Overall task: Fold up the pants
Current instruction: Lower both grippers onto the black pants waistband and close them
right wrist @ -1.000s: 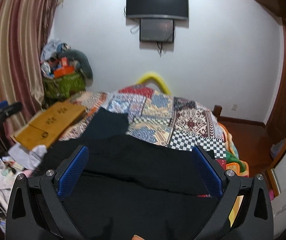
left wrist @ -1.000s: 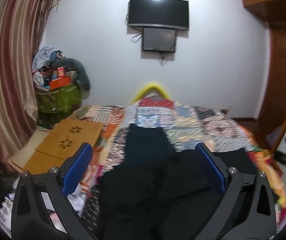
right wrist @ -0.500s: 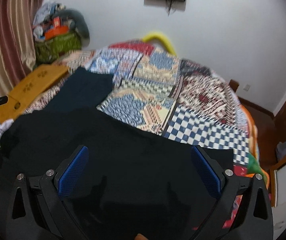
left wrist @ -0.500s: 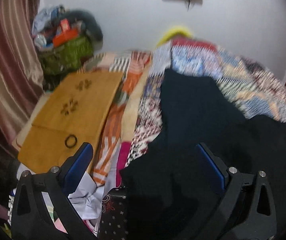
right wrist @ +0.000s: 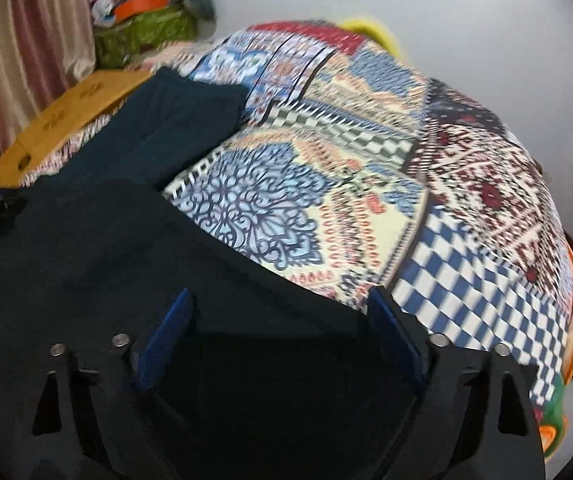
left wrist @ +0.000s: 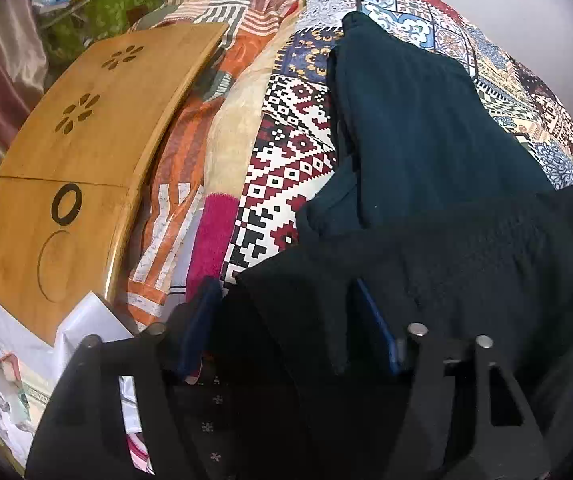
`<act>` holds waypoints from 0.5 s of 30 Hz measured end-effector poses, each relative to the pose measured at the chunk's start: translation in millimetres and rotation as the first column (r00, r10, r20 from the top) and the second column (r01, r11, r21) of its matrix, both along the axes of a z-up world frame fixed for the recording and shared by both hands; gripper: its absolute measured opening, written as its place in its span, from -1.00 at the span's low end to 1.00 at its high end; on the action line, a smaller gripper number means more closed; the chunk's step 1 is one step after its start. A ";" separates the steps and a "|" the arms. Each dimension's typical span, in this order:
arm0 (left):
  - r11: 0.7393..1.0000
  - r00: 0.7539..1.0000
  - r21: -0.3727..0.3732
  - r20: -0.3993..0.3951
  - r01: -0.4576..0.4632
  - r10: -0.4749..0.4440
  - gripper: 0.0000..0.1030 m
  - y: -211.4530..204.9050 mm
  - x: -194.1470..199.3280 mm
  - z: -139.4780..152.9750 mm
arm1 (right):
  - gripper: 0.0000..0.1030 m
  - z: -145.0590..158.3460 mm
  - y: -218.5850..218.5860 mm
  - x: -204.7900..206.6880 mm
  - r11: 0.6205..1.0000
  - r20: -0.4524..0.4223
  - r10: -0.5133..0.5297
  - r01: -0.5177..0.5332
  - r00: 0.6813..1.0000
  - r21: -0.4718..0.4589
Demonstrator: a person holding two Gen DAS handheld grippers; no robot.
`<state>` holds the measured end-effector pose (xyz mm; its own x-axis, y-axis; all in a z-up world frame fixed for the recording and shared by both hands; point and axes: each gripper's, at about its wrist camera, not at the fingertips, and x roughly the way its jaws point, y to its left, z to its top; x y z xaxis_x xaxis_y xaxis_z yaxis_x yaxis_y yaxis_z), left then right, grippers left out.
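Dark pants (left wrist: 426, 152) lie on a patchwork quilt (left wrist: 290, 128), one leg stretching away, the wide near part folded across. My left gripper (left wrist: 286, 320) is low over the near left corner of the pants, jaws partly closed with black cloth between them. My right gripper (right wrist: 282, 332) is low over the near right edge of the pants (right wrist: 86, 240), jaws partly closed around the cloth edge. Neither grip is firmly shut.
A wooden lap tray (left wrist: 86, 140) lies left of the bed, with papers (left wrist: 46, 360) below it. A green bag pile (right wrist: 142, 28) stands by the curtain. The quilt (right wrist: 426, 200) stretches to the right, with the bed edge far right.
Both grippers have dropped down to the near edge of the pants and tilted toward the bed. Their jaws have narrowed from wide open to partly closed around the cloth.
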<state>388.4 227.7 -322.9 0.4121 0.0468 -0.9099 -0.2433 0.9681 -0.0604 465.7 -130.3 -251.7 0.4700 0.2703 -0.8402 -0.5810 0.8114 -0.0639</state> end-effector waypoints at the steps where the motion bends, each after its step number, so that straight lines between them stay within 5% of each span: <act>1: 1.000 1.000 0.016 0.003 -0.003 0.003 0.02 -1.2 -2.5 2.1 | 0.43 -5.8 4.1 1.2 1.000 -0.014 0.012 -0.012 1.000 -0.018; 3: 0.998 1.000 0.059 0.005 -0.008 0.008 -0.41 -2.2 -3.0 4.2 | 0.35 -9.5 4.5 1.9 1.000 -0.009 0.015 -0.015 1.000 0.016; 12: 0.990 0.999 0.140 0.048 0.012 -0.019 -0.79 -20.0 -15.4 29.7 | -0.79 -6.0 20.8 -10.5 1.000 -0.018 0.028 -0.028 0.999 0.012; 15: 0.988 0.997 0.153 0.065 0.018 -0.028 -0.83 -21.0 -21.3 40.4 | -0.85 -3.6 22.9 -12.8 1.000 -0.003 0.021 -0.021 1.000 -0.001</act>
<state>367.1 206.7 -282.5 0.4741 0.1720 -0.8635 -0.2209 0.9726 0.0724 453.0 -107.3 -255.3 0.4614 0.2792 -0.8421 -0.5978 0.7992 -0.0626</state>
